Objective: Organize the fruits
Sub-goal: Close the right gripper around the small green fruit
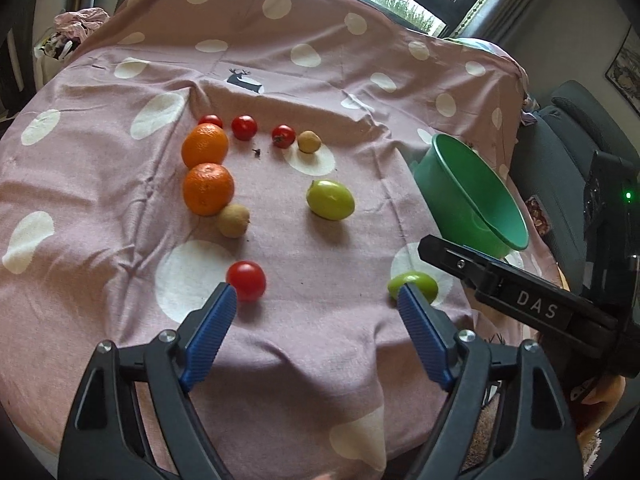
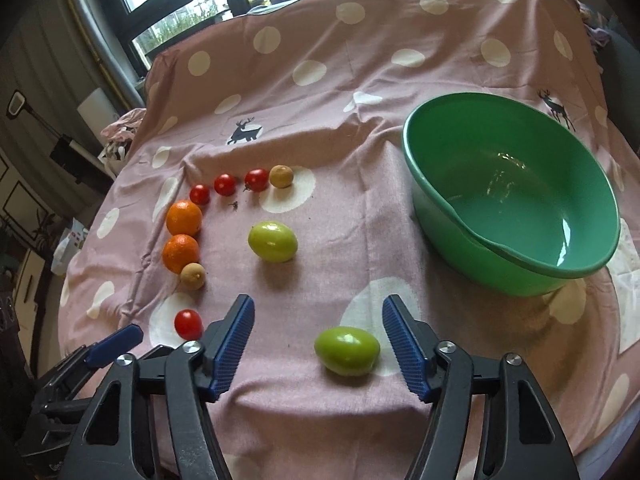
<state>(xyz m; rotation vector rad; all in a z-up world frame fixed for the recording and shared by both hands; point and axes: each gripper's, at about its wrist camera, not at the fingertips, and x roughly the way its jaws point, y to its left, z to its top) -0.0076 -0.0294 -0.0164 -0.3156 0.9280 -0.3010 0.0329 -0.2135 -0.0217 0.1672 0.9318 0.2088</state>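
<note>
Fruit lies on a pink spotted cloth (image 2: 360, 220). Two oranges (image 1: 206, 168), three small red tomatoes (image 1: 244, 127) and two tan round fruits (image 1: 234, 220) form a bent row. One green fruit (image 2: 273, 241) sits alone mid-cloth. My left gripper (image 1: 316, 292) is open above the cloth, with a red tomato (image 1: 246, 280) just off its left fingertip. My right gripper (image 2: 320, 304) is open, and a second green fruit (image 2: 346, 350) lies on the cloth between its blue pads (image 2: 404, 344), touching neither. A green bowl (image 2: 500, 276) stands empty to the right.
The cloth drops away at the near edge and on both sides. A dark chair (image 1: 560, 140) stands past the bowl. Windows run along the far side. A blue finger (image 2: 116, 344) of the left gripper shows low on the left in the right wrist view.
</note>
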